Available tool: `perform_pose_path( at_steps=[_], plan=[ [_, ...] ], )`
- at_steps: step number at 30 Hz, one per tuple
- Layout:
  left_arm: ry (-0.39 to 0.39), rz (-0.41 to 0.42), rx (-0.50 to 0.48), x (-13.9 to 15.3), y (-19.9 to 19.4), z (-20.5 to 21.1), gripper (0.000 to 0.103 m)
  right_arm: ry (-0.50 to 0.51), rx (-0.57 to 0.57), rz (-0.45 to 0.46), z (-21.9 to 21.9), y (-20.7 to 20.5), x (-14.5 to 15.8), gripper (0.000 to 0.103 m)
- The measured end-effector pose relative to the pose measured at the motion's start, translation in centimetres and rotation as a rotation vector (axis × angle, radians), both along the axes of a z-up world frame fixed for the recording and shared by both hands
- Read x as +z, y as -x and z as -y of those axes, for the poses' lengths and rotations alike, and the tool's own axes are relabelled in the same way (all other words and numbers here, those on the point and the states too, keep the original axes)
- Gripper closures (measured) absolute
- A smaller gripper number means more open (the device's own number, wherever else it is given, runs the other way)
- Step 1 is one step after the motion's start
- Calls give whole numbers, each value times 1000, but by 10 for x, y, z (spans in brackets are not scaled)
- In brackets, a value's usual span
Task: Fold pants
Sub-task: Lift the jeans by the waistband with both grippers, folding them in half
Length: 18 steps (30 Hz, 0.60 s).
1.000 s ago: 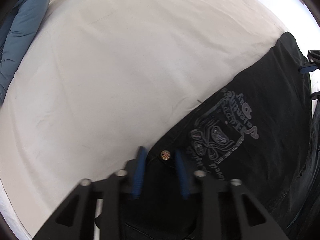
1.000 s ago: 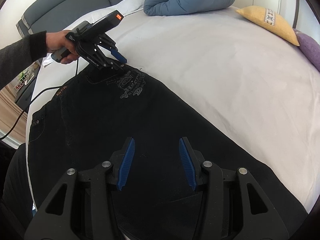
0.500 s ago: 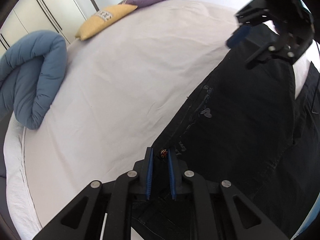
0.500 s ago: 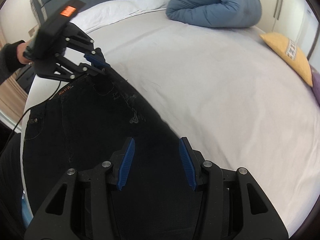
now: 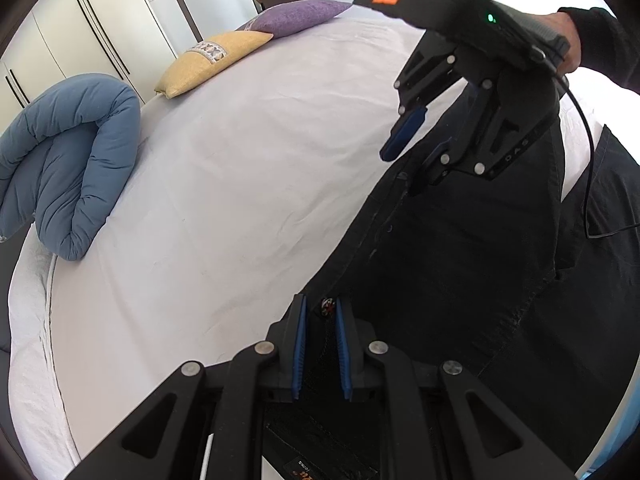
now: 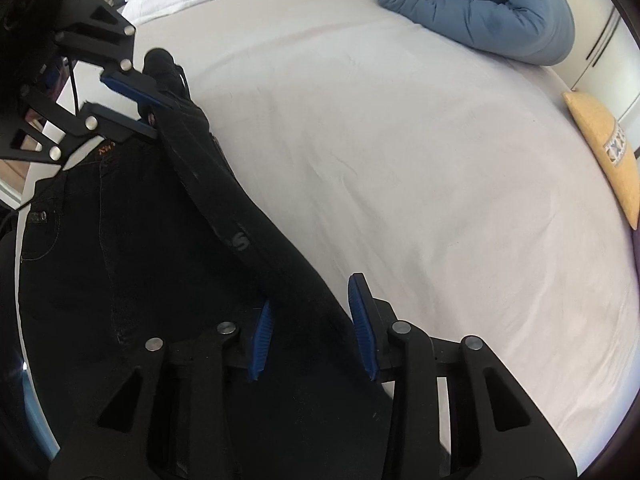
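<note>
L gripper point(image 5: 321, 312) pinches black denim pants point(image 5: 460, 280) at waistband button; R gripper point(image 6: 314, 320), jaws just closing, straddles raised pant edge, pad contact unclear, on white bedsheet point(image 6: 400, 160).

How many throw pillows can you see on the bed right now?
2. A yellow pillow lies at the bed's far edge, and a purple pillow sits right beside it. Others may be hidden outside the views.

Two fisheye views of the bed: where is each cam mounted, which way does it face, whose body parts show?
Left wrist: on the left gripper, looking down at the black denim pants waist it clamps; the person's hand holds the right gripper ahead.
Right wrist: on the right gripper, jaws closing astride the raised pants fold; no hand visible.
Shared: white bedsheet, blue rolled duvet, yellow cushion.
</note>
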State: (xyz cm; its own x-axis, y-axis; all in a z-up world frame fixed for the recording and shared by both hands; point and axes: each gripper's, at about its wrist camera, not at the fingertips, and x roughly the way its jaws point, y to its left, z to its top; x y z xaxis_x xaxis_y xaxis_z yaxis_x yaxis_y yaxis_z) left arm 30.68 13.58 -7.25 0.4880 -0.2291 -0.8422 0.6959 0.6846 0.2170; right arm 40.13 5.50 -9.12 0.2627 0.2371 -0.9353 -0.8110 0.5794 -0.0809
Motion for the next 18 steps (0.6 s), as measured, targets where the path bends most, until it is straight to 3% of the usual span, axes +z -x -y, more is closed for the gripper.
perform_pose_path(
  at_steps=[3, 5, 12, 15, 18],
  plan=[
    [-12, 3, -2, -2, -1, -1, 89, 6, 25, 14, -4, 9, 4, 95],
    [-11, 3, 1, -4, -1, -3, 89, 20, 62, 48, -6, 22, 9, 99],
    [-14, 18, -39, 5, 17, 0, 89, 189, 262, 236, -24, 92, 20, 101],
    [-36, 25, -69, 10, 33, 5, 89, 346, 419, 395, -34, 137, 10, 101],
    [-49, 36, -89, 13, 54, 6, 89, 438, 543, 459, -39, 179, 1, 101]
  ],
)
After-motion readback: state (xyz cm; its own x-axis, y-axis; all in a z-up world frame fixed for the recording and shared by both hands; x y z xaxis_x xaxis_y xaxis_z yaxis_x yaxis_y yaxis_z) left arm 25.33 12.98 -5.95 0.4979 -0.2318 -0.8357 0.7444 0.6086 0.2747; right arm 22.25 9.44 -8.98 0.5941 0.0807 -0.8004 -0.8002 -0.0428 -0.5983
